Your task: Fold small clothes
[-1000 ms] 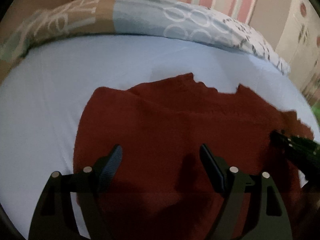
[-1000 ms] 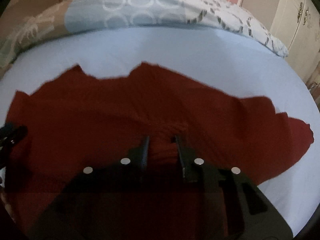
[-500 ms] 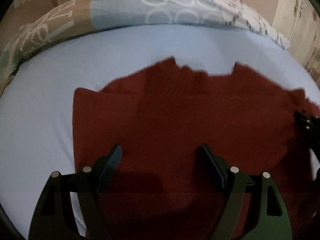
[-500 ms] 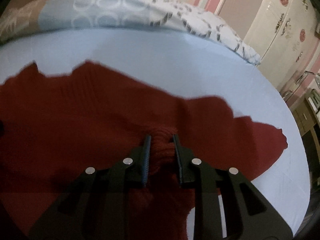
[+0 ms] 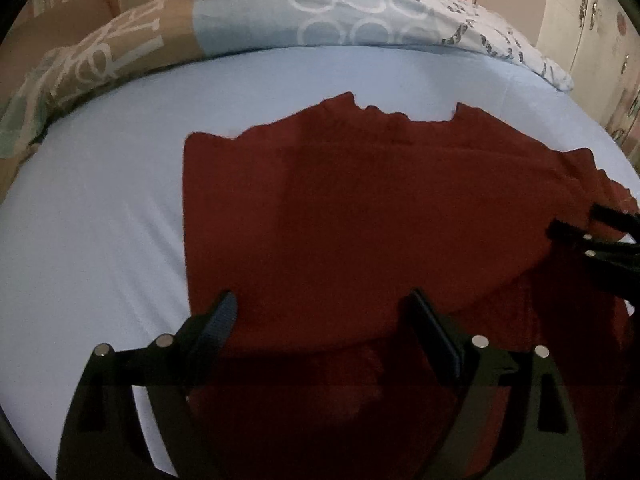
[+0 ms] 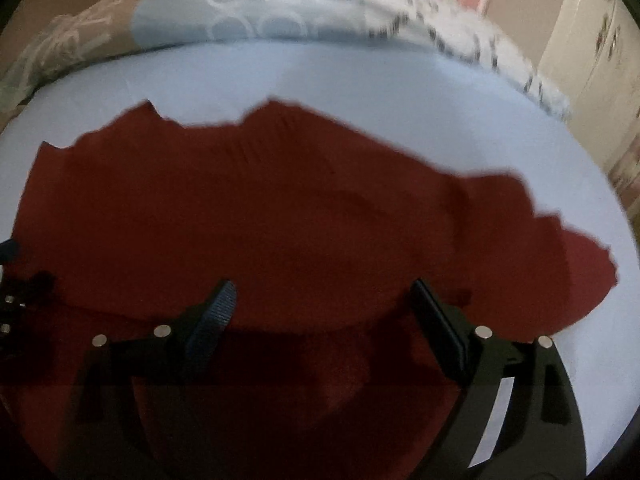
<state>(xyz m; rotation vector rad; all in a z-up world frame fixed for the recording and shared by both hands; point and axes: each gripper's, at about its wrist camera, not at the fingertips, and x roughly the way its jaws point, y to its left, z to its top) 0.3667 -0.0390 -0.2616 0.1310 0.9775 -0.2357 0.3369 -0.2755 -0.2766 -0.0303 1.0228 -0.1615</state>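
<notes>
A dark red knitted garment (image 5: 360, 216) lies spread on the pale blue bed sheet (image 5: 92, 240), with a folded layer on top. It also shows in the right wrist view (image 6: 260, 216). My left gripper (image 5: 324, 320) is open and empty, its jaws wide apart above the garment's near left part. My right gripper (image 6: 322, 308) is open and empty above the garment's near middle. The right gripper shows at the right edge of the left wrist view (image 5: 592, 240). The left gripper shows at the left edge of the right wrist view (image 6: 16, 300).
A patterned blue, white and tan duvet (image 5: 320, 20) lies rolled along the far side of the bed. A striped wall stands behind it. A cream wardrobe (image 5: 592, 40) stands at the far right. Bare sheet (image 6: 440, 120) lies beyond the garment.
My right gripper let go of the bunch of red fabric and opened wide. The left gripper stayed open and shifted a little, so the garment sits further right in its view.
</notes>
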